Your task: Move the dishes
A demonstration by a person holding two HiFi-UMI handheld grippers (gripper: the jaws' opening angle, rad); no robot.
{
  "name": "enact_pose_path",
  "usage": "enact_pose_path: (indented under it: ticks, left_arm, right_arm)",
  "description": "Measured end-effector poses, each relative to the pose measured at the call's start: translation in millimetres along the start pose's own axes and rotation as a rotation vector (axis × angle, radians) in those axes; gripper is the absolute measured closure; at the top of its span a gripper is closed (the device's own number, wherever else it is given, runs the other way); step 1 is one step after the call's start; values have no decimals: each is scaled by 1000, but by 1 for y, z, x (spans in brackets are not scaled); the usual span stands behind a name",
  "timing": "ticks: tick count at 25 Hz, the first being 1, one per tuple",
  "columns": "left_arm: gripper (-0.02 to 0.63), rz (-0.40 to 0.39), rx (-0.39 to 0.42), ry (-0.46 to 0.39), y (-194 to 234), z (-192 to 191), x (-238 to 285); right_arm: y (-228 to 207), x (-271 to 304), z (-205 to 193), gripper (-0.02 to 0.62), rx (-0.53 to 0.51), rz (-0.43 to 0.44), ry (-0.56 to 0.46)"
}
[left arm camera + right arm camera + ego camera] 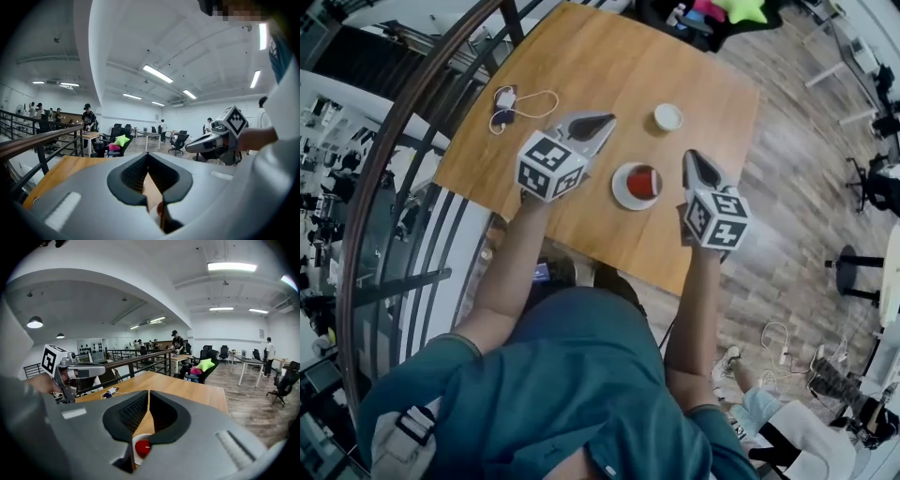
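Although two dishes sit on the wooden table (pixel 581 66), the larger one lies closer to the person: a round white saucer (pixel 622 190) with a red cup (pixel 643 181) standing on it, near the table's near edge. A small white bowl (pixel 667 116) rests farther in, well apart from the saucer.

The saucer lies between the two claws. The left claw (pixel 607 119) points past the saucer's far left side, and the right claw (pixel 692 156) is just beside its right rim; neither touches a dish.

In the left gripper view, the left claw (pixel 147 157) has its jaws pressed together at the tips with nothing between them. The right claw (pixel 148 394) is likewise closed and empty, and the red cup (pixel 142 447) on its saucer (pixel 135 442) shows below the jaws.

A white cable (pixel 530 101) lies near the table's left edge.
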State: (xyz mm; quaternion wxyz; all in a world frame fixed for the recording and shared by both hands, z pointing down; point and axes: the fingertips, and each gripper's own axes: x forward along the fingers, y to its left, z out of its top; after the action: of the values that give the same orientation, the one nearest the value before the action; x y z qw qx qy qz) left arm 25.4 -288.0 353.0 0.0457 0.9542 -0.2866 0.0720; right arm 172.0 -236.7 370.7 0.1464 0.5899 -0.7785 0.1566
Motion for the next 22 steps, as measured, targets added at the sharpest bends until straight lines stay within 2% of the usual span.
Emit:
enact_pose_path:
  ticks: [6,22]
  left_arm:
    - [606,18,-54,59,6,-37,22]
    - [606,0,-181,266,0,-157,72]
  right_arm:
    - [-9,24,-31,580,28,48,83]
    - [-12,70,-129,561,87,154,295]
